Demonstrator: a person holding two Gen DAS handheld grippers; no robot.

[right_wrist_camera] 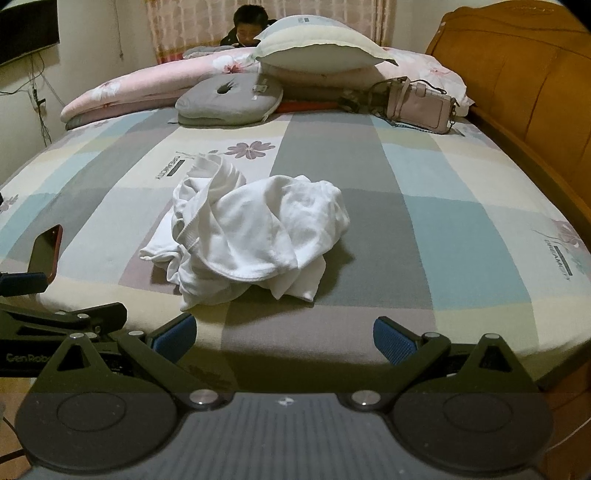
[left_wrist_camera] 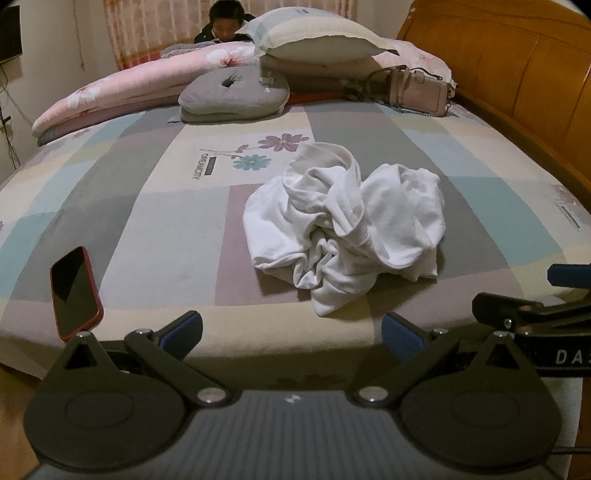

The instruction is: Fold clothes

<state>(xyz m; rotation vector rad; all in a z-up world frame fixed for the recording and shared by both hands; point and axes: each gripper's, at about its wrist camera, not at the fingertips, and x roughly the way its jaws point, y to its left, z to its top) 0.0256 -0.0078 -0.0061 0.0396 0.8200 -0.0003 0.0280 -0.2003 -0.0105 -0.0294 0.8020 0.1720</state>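
A crumpled white garment (left_wrist_camera: 343, 225) lies in a heap on the patchwork bed sheet (left_wrist_camera: 147, 206), a little beyond the near edge. In the right wrist view the same white garment (right_wrist_camera: 251, 232) sits left of centre on the sheet (right_wrist_camera: 443, 229). My left gripper (left_wrist_camera: 291, 336) hovers at the bed's near edge, open and empty, short of the cloth. My right gripper (right_wrist_camera: 284, 341) is also open and empty, at the same edge, with the heap just ahead and slightly left. Part of the right gripper (left_wrist_camera: 532, 314) shows at the left view's right side.
A red-cased phone (left_wrist_camera: 75, 291) lies near the left front edge. At the back are a grey cushion (left_wrist_camera: 232, 94), a pink quilt (left_wrist_camera: 122, 88), a striped pillow (left_wrist_camera: 314, 35) and a pink handbag (left_wrist_camera: 417, 90). A wooden headboard (left_wrist_camera: 517, 74) runs along the right. A person (left_wrist_camera: 223, 22) sits behind the bedding.
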